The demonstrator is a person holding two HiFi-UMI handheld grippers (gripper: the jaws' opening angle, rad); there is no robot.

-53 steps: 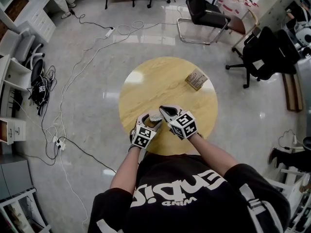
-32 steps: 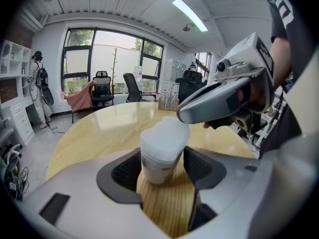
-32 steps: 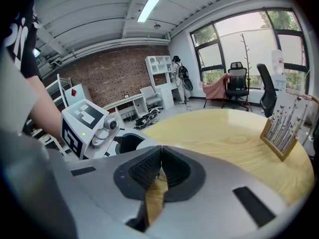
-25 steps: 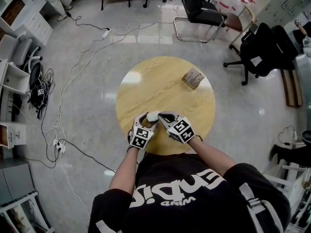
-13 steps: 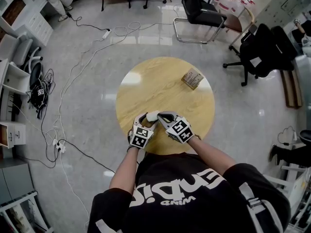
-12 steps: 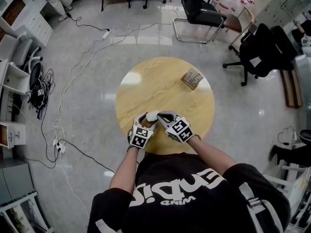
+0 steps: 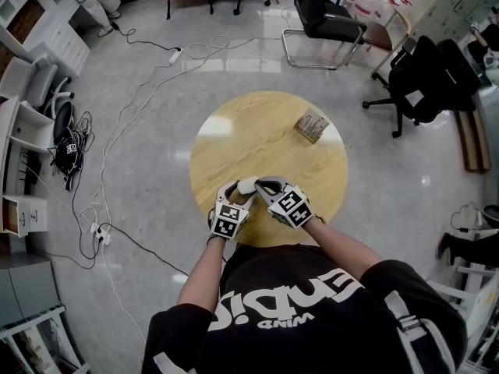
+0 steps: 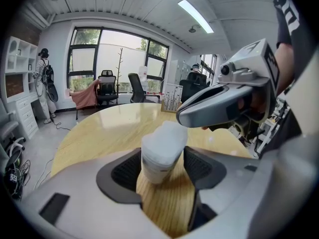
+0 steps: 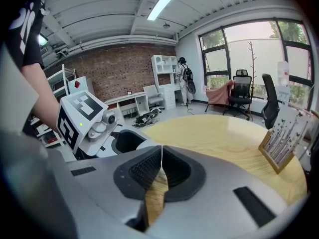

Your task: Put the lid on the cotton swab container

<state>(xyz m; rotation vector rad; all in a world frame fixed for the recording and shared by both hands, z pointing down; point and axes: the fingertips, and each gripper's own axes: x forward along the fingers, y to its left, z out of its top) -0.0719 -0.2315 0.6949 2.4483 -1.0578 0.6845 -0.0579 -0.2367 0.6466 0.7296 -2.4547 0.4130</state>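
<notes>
**A:** Head view first. Where is everything?

**B:** Low centre of the table. The left gripper comes in from the lower left and the right gripper from the right. The white lid lies between their tips.

**A:** Left gripper view?

**B:** At centre frame the container stands between the widely spread jaws. The pads lie against both its sides, so it is clamped. The lid is on top, seemingly a little askew, and the right gripper's tip appears to touch its upper right edge.

**A:** Right gripper view?

**B:** Its jaws are pressed together, with nothing visible between them. The container is not in frame.

**A:** How to finish well?

**B:** I'd hold the left clamp steady and press straight down over the lid's middle. Pressing at the rim could tip it or make it skid off. I can't tell whether it has seated.
</notes>
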